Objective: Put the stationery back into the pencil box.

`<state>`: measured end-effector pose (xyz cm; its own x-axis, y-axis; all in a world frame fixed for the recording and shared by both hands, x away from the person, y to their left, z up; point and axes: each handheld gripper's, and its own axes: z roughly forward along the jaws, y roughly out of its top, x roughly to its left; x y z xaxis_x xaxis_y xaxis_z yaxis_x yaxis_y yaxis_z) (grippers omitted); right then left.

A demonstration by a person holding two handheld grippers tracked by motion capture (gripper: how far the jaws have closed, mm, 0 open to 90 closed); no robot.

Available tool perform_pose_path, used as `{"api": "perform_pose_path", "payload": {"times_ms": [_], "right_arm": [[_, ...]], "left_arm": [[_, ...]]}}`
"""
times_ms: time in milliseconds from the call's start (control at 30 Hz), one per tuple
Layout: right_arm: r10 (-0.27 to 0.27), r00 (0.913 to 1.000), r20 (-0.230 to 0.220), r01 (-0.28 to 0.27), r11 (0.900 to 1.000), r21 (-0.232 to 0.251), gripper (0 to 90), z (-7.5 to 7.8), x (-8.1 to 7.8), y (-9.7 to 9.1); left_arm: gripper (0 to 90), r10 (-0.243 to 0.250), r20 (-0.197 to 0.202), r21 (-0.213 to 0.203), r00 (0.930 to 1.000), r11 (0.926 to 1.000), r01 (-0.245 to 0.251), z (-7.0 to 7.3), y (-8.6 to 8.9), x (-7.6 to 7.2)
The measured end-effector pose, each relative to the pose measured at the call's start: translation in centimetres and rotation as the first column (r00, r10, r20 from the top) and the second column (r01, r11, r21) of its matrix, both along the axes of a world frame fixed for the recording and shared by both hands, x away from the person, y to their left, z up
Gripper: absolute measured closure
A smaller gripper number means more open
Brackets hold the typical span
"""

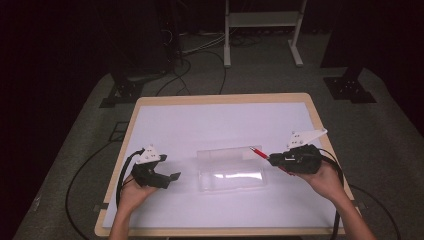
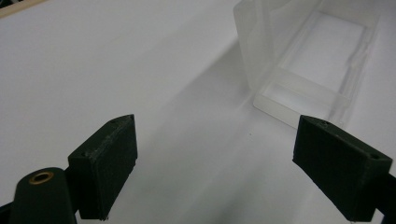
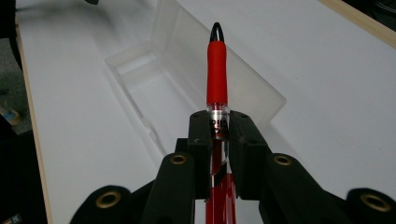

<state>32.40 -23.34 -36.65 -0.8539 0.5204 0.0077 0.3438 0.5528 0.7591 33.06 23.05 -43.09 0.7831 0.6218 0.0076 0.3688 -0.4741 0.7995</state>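
A red pen point(image 3: 216, 74) with a black tip is clamped between the jaws of my right gripper point(image 3: 218, 128), which is shut on its clear barrel. In the high view the pen point(image 1: 258, 152) points left, over the right end of a clear plastic case point(image 1: 231, 175) lying open on the white table cover, and the right gripper point(image 1: 272, 159) is held just off that end. The case point(image 3: 154, 88) lies below and beyond the pen tip. My left gripper point(image 1: 175, 176) rests left of the case with its jaws wide apart and nothing between them; the case point(image 2: 310, 60) lies ahead to its right.
The white cover point(image 1: 200, 125) lies over a wooden table point(image 1: 220, 98) whose edge shows all around. Black cables point(image 1: 80, 180) trail off both grippers over the table's sides. A white frame point(image 1: 262, 30) and dark stands are on the floor beyond.
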Motion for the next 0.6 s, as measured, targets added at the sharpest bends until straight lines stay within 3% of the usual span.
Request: {"api": "perform_pose_path", "payload": {"times_ms": [600], "right_arm": [[0.073, 0.9972, -0.017, -0.073, 0.9974, 0.001, 78.7, -0.3, 0.9, 2.3]], "left_arm": [[12.9, 0.005, -0.001, -0.002, 1.0, 1.0, -0.005, 0.0, 0.1, 0.0]]}}
